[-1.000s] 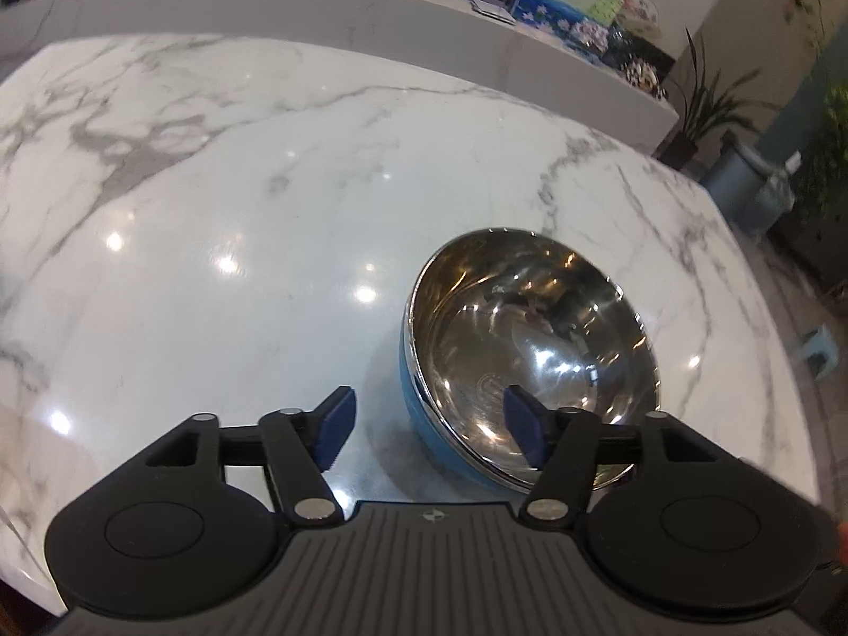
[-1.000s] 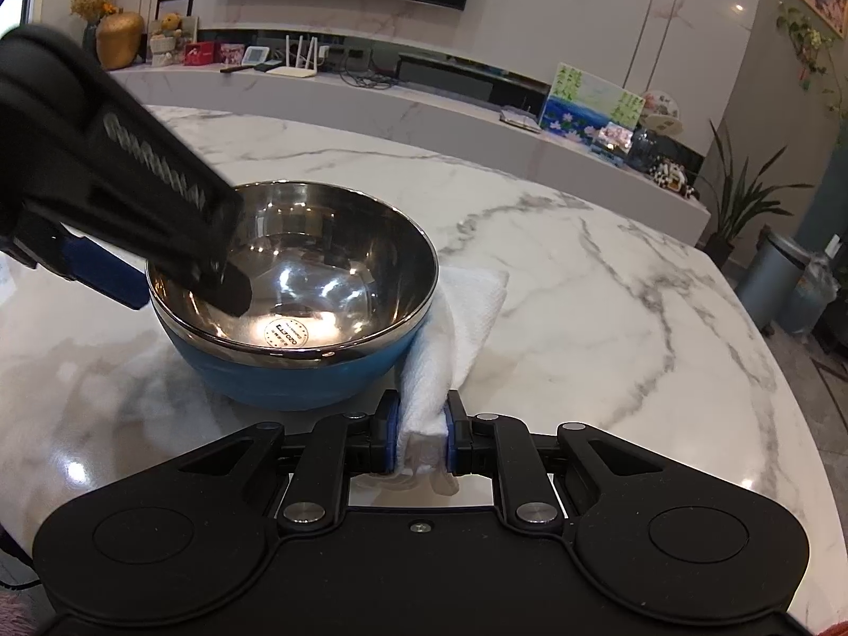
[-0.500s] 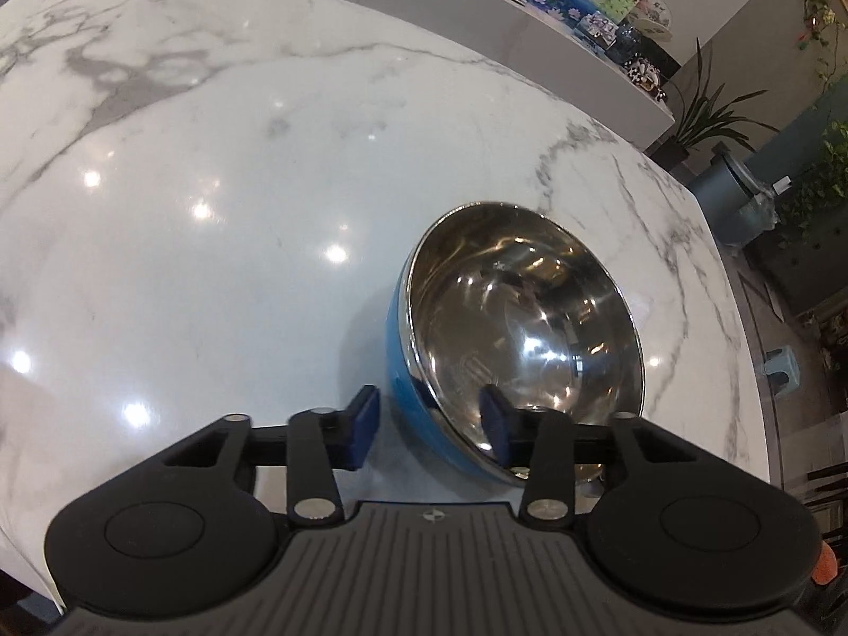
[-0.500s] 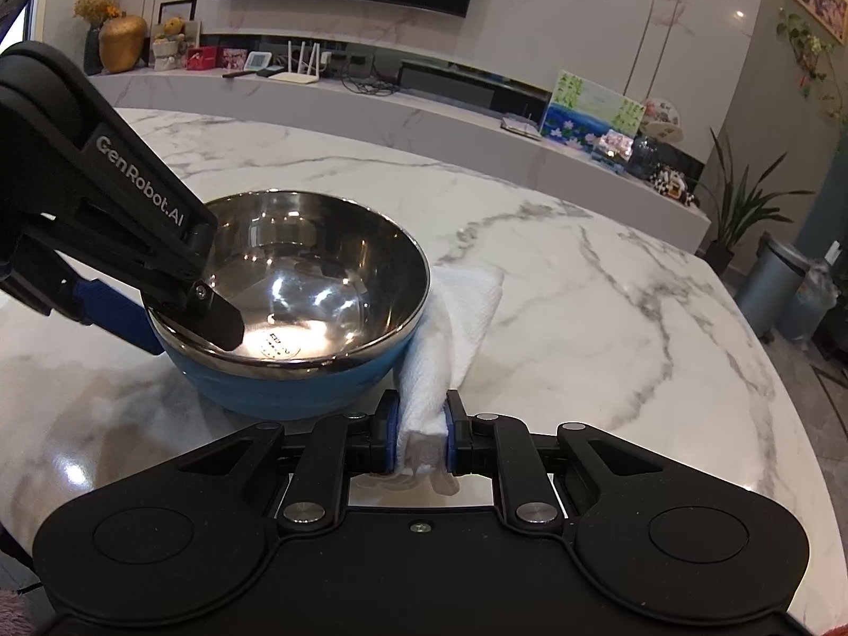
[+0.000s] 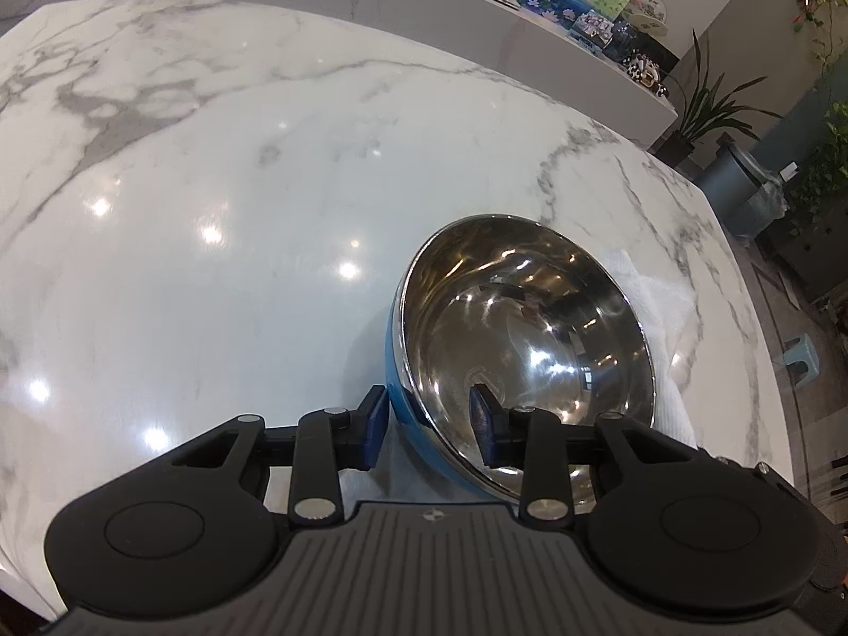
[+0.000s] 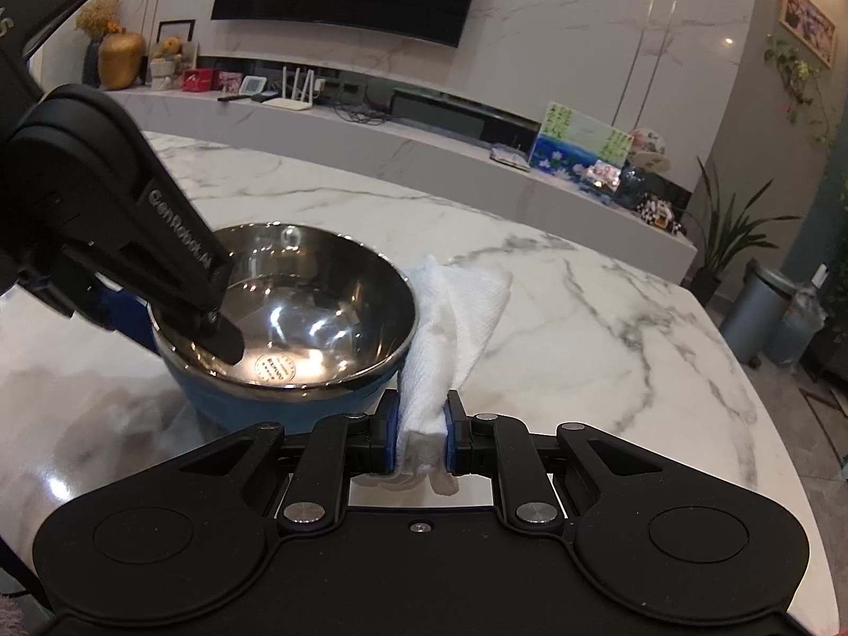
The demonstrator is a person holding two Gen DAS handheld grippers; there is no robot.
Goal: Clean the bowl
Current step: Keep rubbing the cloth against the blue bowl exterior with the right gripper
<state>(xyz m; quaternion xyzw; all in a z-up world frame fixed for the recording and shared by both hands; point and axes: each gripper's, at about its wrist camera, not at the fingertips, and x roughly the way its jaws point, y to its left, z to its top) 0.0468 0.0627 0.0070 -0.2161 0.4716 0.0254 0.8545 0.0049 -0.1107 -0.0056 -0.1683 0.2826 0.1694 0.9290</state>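
White marble bench (image 5: 222,201) in a living room, TV wall and a long shelf of ornaments behind. Bowl (image 5: 524,344), steel inside and blue outside, sits on the bench near its front edge. Left claw (image 5: 426,426) straddles the near rim, one pad (image 5: 373,424) against the blue outer wall, the other inside the steel; jaws closing on the rim, likely to pin the bowl so it does not slide while being wiped. Whether both pads already press is hard to call, the inner one blends with reflections. Right claw (image 6: 418,437) is narrow, clamped on a folded white paper towel (image 6: 450,318) that rises just beside the bowl's right wall and touches it, ready to go in as the wiper. No dirt visible in the bowl, only glare and a round sticker (image 6: 274,368) at the bottom. Towel's lower end is hidden between the jaws; the left claw body covers the bowl's left rim in the right view. Hands are out of frame.
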